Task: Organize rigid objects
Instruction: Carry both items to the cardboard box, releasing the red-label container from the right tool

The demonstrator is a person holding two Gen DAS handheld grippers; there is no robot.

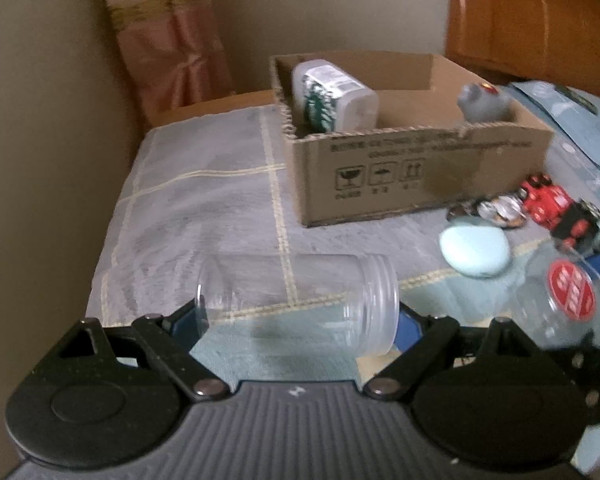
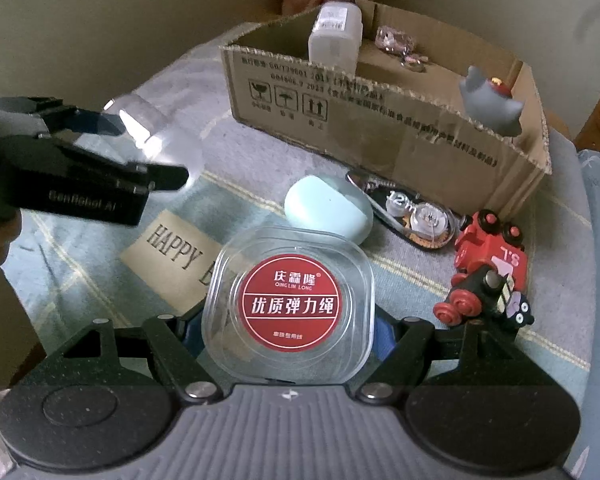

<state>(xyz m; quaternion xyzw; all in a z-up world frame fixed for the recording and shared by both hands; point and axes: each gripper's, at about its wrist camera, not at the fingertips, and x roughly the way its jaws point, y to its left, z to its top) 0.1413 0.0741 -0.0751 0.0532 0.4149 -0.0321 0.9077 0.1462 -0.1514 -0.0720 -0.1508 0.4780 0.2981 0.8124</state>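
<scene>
My left gripper (image 1: 298,316) is shut on a clear plastic jar (image 1: 296,300), held sideways above the cloth; it also shows in the right wrist view (image 2: 156,136). My right gripper (image 2: 290,320) is shut on a clear square box with a red round label (image 2: 290,304), which also shows in the left wrist view (image 1: 560,304). The cardboard box (image 1: 416,172) holds a white Starbucks bottle (image 1: 332,96) and a grey figure (image 1: 484,104). In the right wrist view the cardboard box (image 2: 380,132) stands behind the held box.
On the cloth lie a pale blue case (image 2: 328,208), a correction tape (image 2: 416,216) and a red toy train (image 2: 484,264). A tag reads HAPPY (image 2: 172,244). A curtain (image 1: 168,36) and wooden furniture (image 1: 532,16) stand behind.
</scene>
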